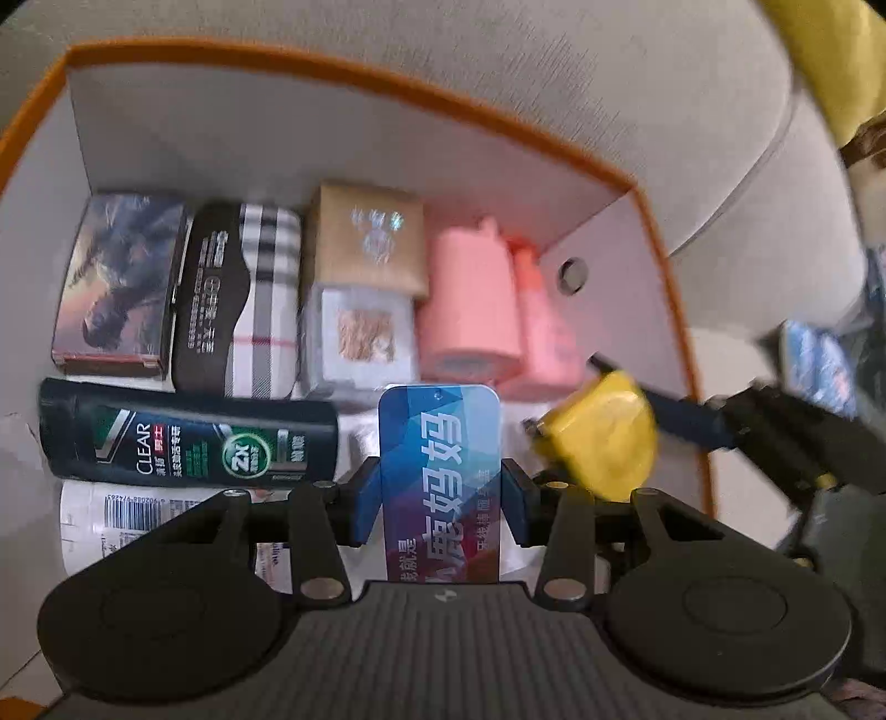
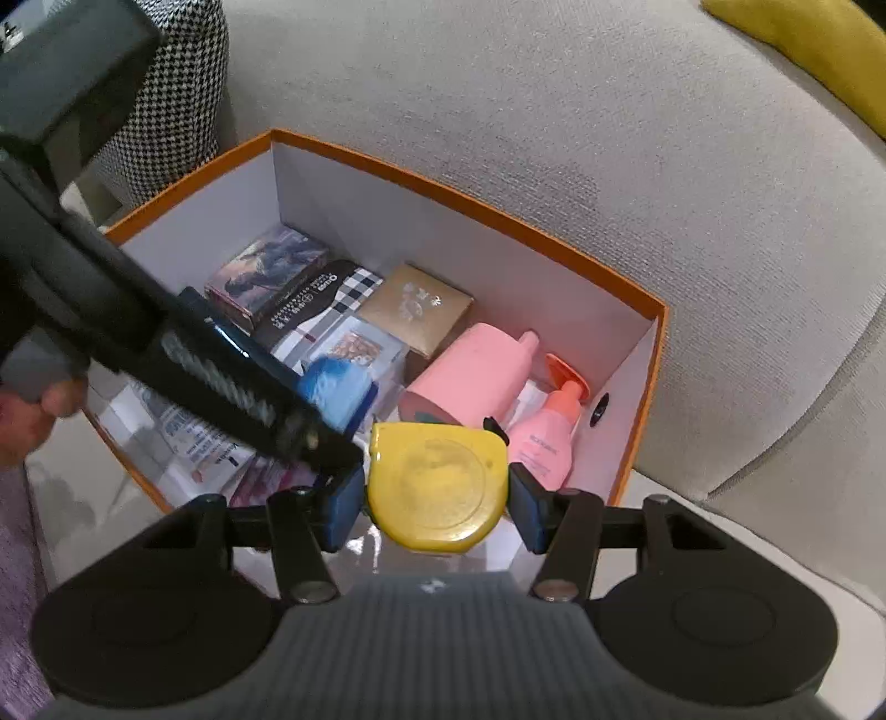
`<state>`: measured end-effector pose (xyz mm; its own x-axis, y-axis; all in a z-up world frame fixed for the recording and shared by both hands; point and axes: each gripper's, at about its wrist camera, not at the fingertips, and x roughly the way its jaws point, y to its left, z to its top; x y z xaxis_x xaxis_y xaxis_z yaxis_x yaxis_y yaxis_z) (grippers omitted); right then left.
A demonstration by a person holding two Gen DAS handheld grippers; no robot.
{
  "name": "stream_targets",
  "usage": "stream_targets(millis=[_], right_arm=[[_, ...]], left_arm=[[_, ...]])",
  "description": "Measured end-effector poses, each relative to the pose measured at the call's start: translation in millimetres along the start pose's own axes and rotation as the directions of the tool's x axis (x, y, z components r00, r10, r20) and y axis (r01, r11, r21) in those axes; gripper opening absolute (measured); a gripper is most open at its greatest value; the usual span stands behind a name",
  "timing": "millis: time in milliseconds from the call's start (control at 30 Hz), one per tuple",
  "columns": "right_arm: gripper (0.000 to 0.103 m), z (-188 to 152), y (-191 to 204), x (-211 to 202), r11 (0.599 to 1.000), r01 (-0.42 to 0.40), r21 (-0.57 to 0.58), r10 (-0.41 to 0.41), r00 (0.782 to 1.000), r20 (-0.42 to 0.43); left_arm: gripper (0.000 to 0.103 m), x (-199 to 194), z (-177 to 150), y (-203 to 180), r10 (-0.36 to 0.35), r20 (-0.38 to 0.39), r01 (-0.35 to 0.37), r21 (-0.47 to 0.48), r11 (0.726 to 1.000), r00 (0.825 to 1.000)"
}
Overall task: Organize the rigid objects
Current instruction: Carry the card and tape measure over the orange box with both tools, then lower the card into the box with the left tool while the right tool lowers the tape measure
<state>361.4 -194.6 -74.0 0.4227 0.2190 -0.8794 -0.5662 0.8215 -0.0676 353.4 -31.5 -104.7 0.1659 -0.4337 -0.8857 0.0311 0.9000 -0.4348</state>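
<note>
An orange-rimmed white box (image 1: 354, 72) (image 2: 470, 202) holds several items: a picture box (image 1: 119, 285), a checked case (image 1: 238, 299), a tan box (image 1: 368, 235), pink containers (image 1: 470, 299) (image 2: 470, 365) and a dark CLEAR bottle (image 1: 188, 437). My left gripper (image 1: 440, 487) is shut on a blue tin (image 1: 440, 476) and holds it over the box's near part. My right gripper (image 2: 437, 498) is shut on a yellow tape measure (image 2: 437, 487) at the box's near right side; it also shows in the left wrist view (image 1: 598, 432).
The box stands against a grey sofa (image 2: 609, 138). A houndstooth cushion (image 2: 177, 83) lies at the back left, a yellow cushion (image 2: 819, 50) at the top right. A white bottle (image 1: 111, 515) lies under the CLEAR bottle.
</note>
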Motion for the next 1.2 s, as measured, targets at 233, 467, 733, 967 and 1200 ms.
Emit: stream_targets(millis=[233,467,733,967,1200], right_arm=[[0.057,-2,-1,11,0.999,-0.024,-0.031,0.023,0.999,-0.023],[0.057,-3,-5,17,0.999,-0.036,-0.030,0.034,0.998,-0.045],[0.057,-1,-5,19,0.999,-0.031,-0.034,0.028,0.998,-0.062],[0.057,4,-3,20,0.999,-0.034,-0.032,0.031,0.995,-0.090],[0.057,23,-2,34,0.986,-0.055,0.155,0.084,0.979,-0.184]], left_arm=[[0.050,20,8,1,0.071,-0.090,-0.071,0.009,0.997,0.993],[0.051,35,19,-8,0.108,-0.170,-0.106,0.019,0.994,0.979],[0.063,34,12,-2,0.104,-0.168,-0.104,0.010,0.994,0.980],[0.066,-7,3,0,0.081,-0.003,-0.081,0.062,0.995,0.997],[0.065,-36,-19,5,0.188,0.248,-0.209,0.064,0.976,0.951]])
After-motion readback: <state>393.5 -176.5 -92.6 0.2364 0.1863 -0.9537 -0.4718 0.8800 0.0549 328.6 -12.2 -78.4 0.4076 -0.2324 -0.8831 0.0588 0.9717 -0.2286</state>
